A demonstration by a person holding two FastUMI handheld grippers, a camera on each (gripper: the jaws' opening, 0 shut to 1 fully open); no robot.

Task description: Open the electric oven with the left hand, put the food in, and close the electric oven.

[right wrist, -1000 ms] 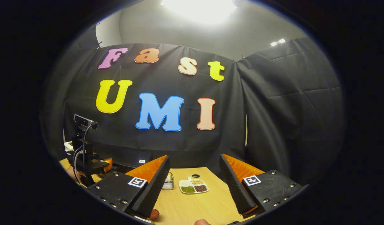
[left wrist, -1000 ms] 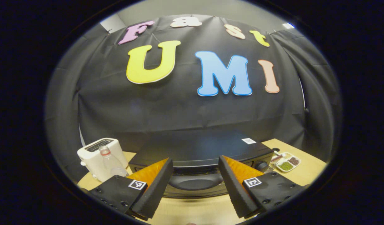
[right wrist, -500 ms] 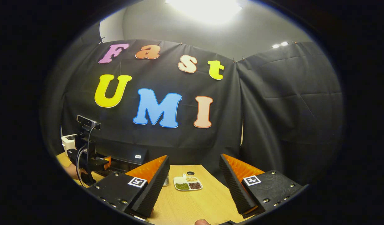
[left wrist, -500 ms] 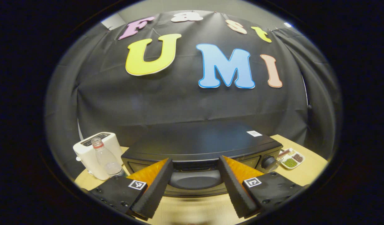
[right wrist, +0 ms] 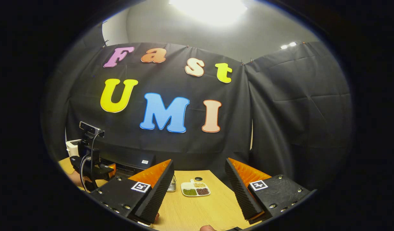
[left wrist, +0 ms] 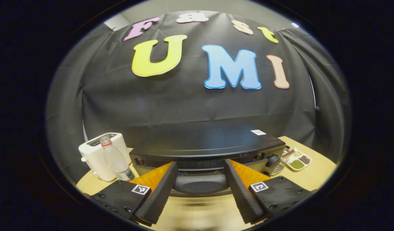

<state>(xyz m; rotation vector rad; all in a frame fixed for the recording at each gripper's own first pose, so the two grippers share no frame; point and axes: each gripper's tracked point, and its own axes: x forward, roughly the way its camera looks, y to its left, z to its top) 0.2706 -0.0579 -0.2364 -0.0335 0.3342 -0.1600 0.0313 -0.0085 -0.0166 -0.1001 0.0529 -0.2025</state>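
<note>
One electric oven (left wrist: 206, 144), one toaster (left wrist: 102, 155), one bottle (left wrist: 116, 162), one divided dish (right wrist: 195, 189), two hand-held grippers.

Setting: a recording booth staged as a kitchen. Black cloth (right wrist: 290, 106) walls enclose a wooden tabletop (right wrist: 200, 208) carrying an electric oven (left wrist: 206, 144), a toaster (left wrist: 100, 154), a water bottle (left wrist: 115, 160) and a sectioned dish (right wrist: 195, 189) of beans.

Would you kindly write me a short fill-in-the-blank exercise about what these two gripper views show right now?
1. The left tongs stand ____, facing the oven's handle.
2. A clear bottle stands in front of the white ____.
3. The divided dish holds ____ kinds of grains.
4. The right tongs grip ____.

Missing words: open; toaster; three; nothing
</note>
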